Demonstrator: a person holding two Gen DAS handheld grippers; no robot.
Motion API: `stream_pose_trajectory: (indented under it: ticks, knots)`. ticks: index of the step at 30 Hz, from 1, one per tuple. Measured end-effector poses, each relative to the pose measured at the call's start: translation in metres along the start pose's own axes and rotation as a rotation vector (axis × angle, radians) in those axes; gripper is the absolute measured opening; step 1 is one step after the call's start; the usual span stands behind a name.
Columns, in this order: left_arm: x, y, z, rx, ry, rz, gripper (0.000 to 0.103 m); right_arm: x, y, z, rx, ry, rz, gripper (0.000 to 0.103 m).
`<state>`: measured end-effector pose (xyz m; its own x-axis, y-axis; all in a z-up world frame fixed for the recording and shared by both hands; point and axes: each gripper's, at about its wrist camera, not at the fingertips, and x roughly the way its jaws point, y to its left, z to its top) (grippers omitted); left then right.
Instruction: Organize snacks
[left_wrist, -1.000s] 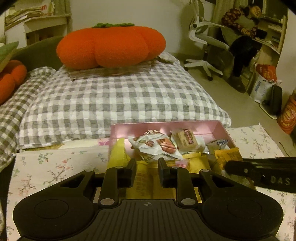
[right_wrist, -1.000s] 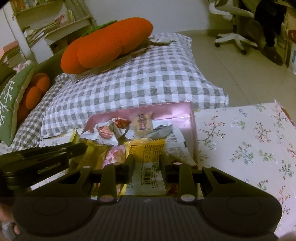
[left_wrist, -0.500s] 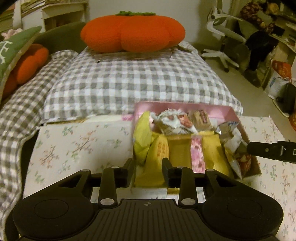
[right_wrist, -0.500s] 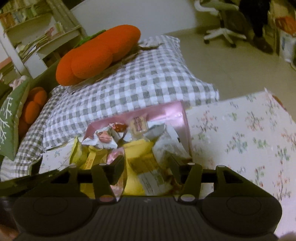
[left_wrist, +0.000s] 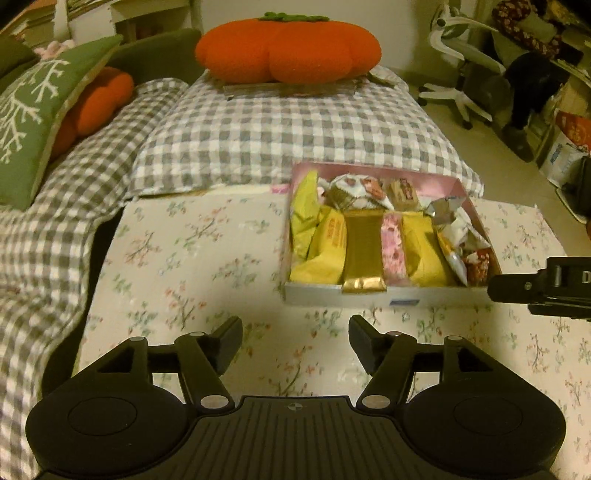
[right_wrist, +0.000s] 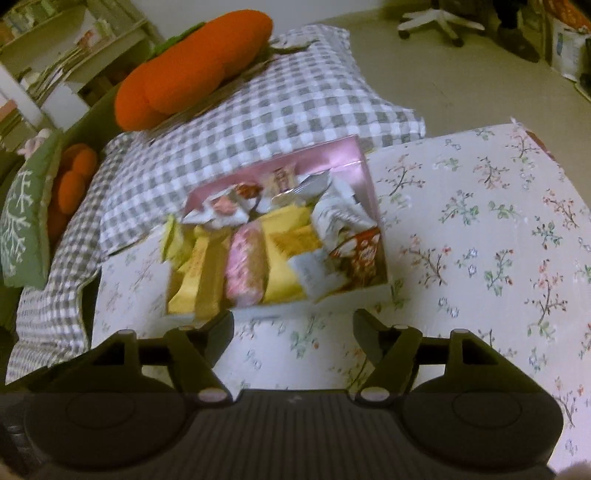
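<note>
The left tongs (left_wrist: 295, 341) were opening with nothing between them, over bare floral cloth (left_wrist: 192, 258) short of the box (left_wrist: 369, 295). The right tongs (right_wrist: 293, 334) were opening too, empty, at the box's near wall. The box sat by the surface's far edge. Its snacks (left_wrist: 364, 243) looked light, crinkly and slippery, probably crushable; a sealed end seam seemed the safest hold. Left to right lay yellow packets, a gold bar, a pink pack and red-and-white wrappers.
</note>
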<state>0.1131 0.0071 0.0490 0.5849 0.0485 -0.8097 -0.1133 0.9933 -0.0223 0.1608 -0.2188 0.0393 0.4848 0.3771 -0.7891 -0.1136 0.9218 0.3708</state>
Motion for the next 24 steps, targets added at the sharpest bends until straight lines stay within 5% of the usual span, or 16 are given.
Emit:
stream_pose_trajectory:
  ticks: [12,24]
  knots:
    - [-0.047,-0.001,-0.032,0.033,-0.034,0.021,0.092,-0.04,0.03,-0.041,-0.141,0.015,-0.06,0.1]
    - [-0.042,0.002,-0.05,0.059,-0.043,0.098,0.099,-0.032,0.038,-0.073,-0.256,0.022,-0.174,0.102]
